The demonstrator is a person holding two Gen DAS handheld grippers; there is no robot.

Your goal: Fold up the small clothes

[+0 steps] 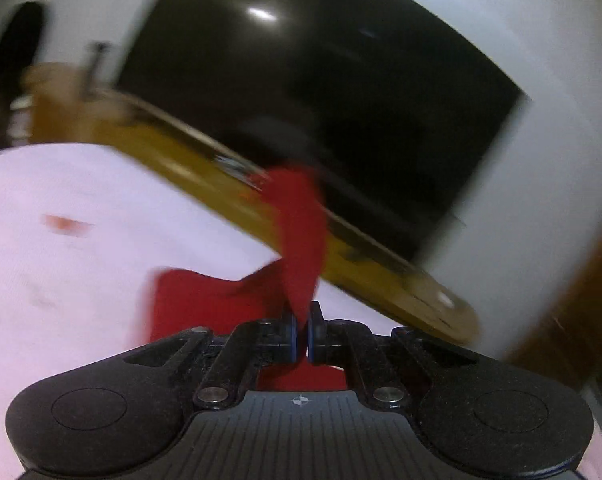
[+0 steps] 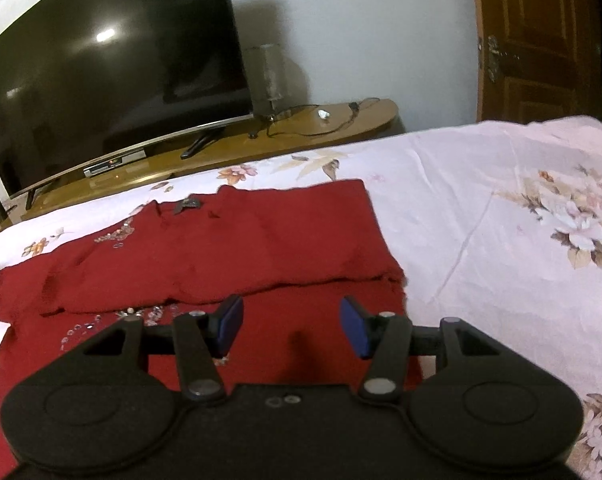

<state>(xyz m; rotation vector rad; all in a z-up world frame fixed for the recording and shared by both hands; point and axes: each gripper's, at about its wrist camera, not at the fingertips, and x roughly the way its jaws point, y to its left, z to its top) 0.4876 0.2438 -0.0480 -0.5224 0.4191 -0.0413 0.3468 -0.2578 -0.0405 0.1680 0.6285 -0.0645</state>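
The red garment (image 2: 229, 240) lay on the bed (image 2: 481, 208), pinched by the left claw (image 1: 301, 334); the right claw (image 2: 292, 326) gaped wide.

A home bedroom: floral bedsheet (image 2: 481, 208), television (image 2: 113, 80) on a wooden stand (image 2: 341, 120), panelled door (image 2: 541, 40).

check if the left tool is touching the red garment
Touching. The left wrist view shows the left tool shut on a strip of the red garment, the cloth pinched between its blue pads.
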